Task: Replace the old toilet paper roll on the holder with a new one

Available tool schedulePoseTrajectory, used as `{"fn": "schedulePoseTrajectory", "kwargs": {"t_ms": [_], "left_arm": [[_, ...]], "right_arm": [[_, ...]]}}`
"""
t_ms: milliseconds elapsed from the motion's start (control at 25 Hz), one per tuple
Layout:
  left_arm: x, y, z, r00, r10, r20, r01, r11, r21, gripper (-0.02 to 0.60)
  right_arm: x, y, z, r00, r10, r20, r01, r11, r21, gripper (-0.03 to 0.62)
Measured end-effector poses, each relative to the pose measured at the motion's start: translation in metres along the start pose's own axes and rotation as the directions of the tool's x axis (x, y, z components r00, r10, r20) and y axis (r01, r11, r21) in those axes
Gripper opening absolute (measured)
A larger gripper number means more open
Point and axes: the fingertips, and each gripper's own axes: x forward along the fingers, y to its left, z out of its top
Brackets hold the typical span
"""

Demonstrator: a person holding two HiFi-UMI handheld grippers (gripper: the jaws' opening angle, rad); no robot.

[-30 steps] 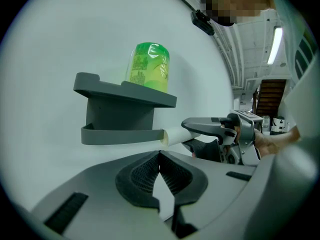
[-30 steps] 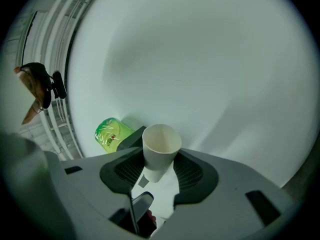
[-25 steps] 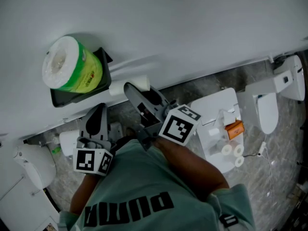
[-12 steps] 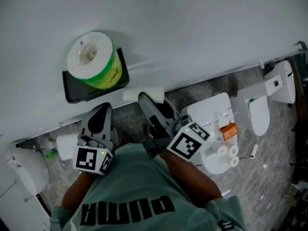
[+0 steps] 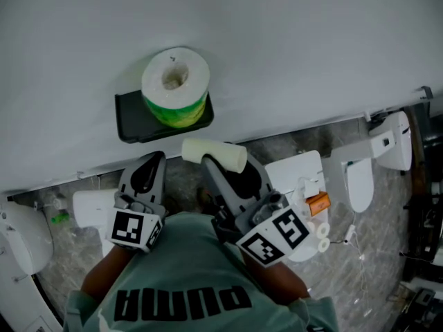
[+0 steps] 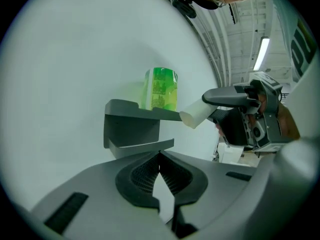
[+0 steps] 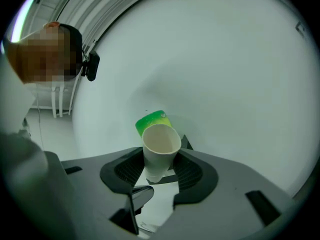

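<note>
A new roll in a green wrapper [image 5: 175, 85] stands upright on the dark wall holder [image 5: 138, 124]. Just below and to the right of the holder, my right gripper [image 5: 227, 164] is shut on a bare cardboard tube [image 5: 208, 151]. The right gripper view looks into the open end of the tube [image 7: 160, 146], which stands between the pads with the green roll [image 7: 149, 120] behind it. My left gripper [image 5: 143, 175] hangs below the holder, shut with nothing in it. In the left gripper view the holder [image 6: 131, 115], the green roll [image 6: 161, 89] and the tube [image 6: 195, 116] lie ahead of the left gripper [image 6: 160, 156].
The pale wall [image 5: 291, 47] fills the upper half. White toilets stand on the marbled floor at the right [image 5: 360, 175] and at the far left [image 5: 24, 237]. Beside my right hand, a white surface [image 5: 297, 175] carries an orange item [image 5: 318, 203] and small white rolls [image 5: 322, 230].
My right gripper has risen toward the holder with the tube and rolled, so its marker cube now sits lower right. The left gripper has shifted a little. My head view swung left.
</note>
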Motion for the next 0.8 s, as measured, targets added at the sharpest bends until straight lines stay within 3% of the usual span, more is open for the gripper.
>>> {"fn": "schedulePoseTrajectory", "kwargs": {"t_ms": [440,600,800], "left_arm": [[-0.025,0.018,0.014,0.997,0.053,0.063,-0.050,0.997,-0.058,0.005],[-0.034,0.026,0.015,0.993,0.081,0.085,-0.075,0.995,-0.072,0.005],[-0.046,0.038,0.013,0.988,0.115,0.100,-0.105,0.989,-0.105,0.005]], "right_arm": [[0.021,0.049,0.003,0.997,0.021,-0.073,-0.036,0.977,-0.212,0.186],[0.036,0.066,0.010,0.995,0.024,-0.098,-0.054,0.948,-0.315,0.186],[0.062,0.089,0.016,0.991,0.009,-0.133,-0.070,0.887,-0.457,0.186]]}}
